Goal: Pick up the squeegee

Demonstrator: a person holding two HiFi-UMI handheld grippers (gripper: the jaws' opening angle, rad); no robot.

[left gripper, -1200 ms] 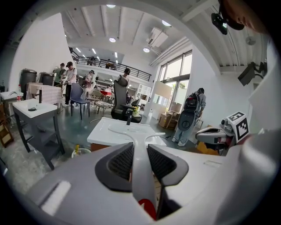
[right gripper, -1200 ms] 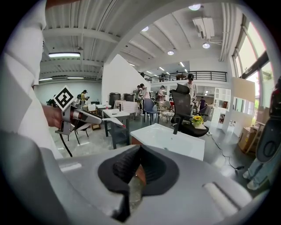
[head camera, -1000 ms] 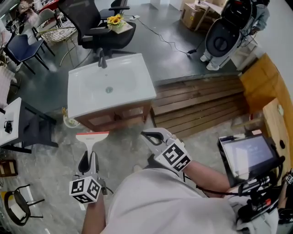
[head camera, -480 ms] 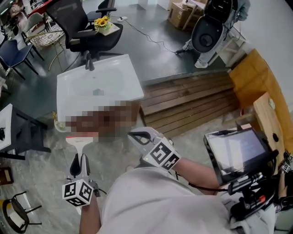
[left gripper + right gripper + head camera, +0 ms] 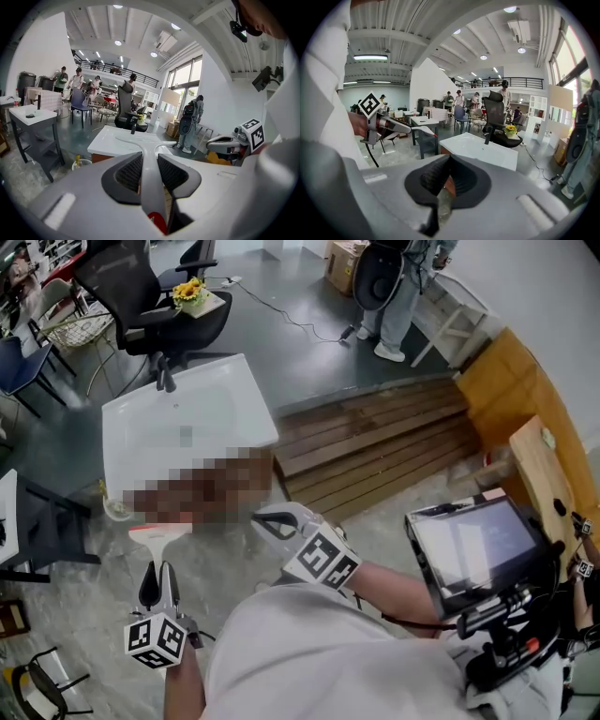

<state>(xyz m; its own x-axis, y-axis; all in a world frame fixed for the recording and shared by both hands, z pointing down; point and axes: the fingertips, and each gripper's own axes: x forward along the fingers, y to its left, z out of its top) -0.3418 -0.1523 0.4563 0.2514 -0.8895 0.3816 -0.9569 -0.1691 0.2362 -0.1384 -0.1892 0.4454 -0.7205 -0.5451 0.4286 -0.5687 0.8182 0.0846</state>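
Observation:
The squeegee (image 5: pixel 160 532) is white, with a wide blade that has a red edge. It hangs in the air in front of the sink cabinet. My left gripper (image 5: pixel 157 579) is shut on its handle. In the left gripper view the white handle (image 5: pixel 149 176) runs forward between the black pads (image 5: pixel 127 172) to the blade. The right gripper view shows the squeegee (image 5: pixel 416 131) at the left, sticking out of the other gripper. My right gripper (image 5: pixel 274 522) hovers to the right of it, level with it. Its jaws (image 5: pixel 447 180) are shut with nothing in them.
A white sink basin (image 5: pixel 225 390) on a wooden cabinet stands just ahead. Wooden decking (image 5: pixel 375 442) lies to its right. Behind are a black office chair (image 5: pixel 131 292) and a standing person (image 5: pixel 398 277). A tablet rig (image 5: pixel 473 549) sits at my right, a small table (image 5: pixel 7 512) at my left.
The head view has swung, so the sink and decking slid left and up, and a standing person came into view at the back. Both grippers kept their places; the squeegee stays held.

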